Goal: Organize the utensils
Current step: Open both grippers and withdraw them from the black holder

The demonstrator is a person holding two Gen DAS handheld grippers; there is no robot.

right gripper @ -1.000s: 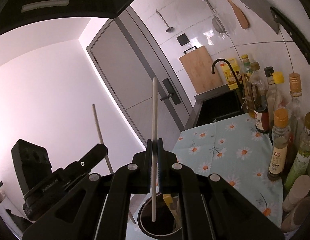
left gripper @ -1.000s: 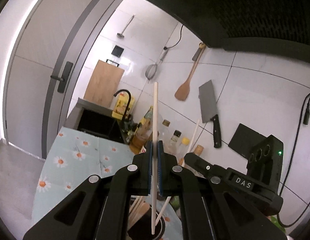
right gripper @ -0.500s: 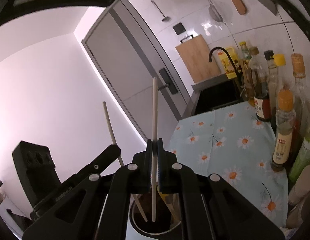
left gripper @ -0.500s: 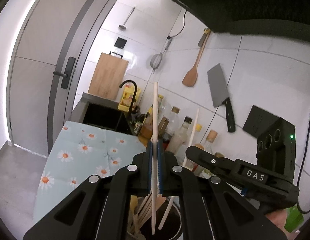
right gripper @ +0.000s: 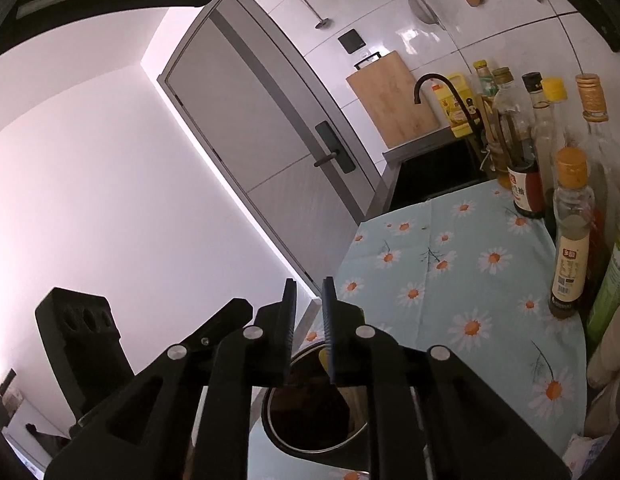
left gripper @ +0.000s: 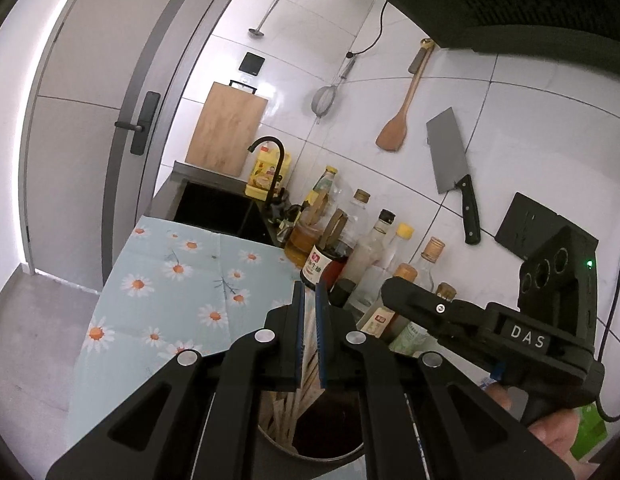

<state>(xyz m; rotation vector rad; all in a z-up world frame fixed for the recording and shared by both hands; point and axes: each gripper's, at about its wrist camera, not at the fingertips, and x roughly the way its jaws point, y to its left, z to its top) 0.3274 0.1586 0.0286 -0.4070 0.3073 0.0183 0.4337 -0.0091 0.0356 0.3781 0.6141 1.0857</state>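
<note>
KITCHEN COUNTER: A dark round utensil holder point(left gripper: 278, 445) sits at 6 o'clock beneath both hand-held tools, with pale wooden chopsticks point(left gripper: 294, 402) leaning against its 9 o'clock side. In the right wrist view its inside is mostly dark, apart from one yellow tip at the far rim. The left gripper point(left gripper: 309, 293) hangs just above the holder, its blue-edged pads a narrow slit apart and gripping nothing. The jaws of the right gripper point(right gripper: 310, 294) have just been opening and stand somewhat wider, with nothing between them. That tool (white letters "DAS" on its body) enters the left view from 3 o'clock, held by a person's hand point(left gripper: 557, 444). At 1 o'clock, a row of glass bottles stands along the white tiled wall. Among them is a dark sauce bottle with a red-and-white label point(left gripper: 317, 265) whose characters are too small to read. A clear bottle with an orange cap and yellow label point(right gripper: 569, 248) stands on the daisy-print blue tablecloth point(left gripper: 178, 280).
</note>
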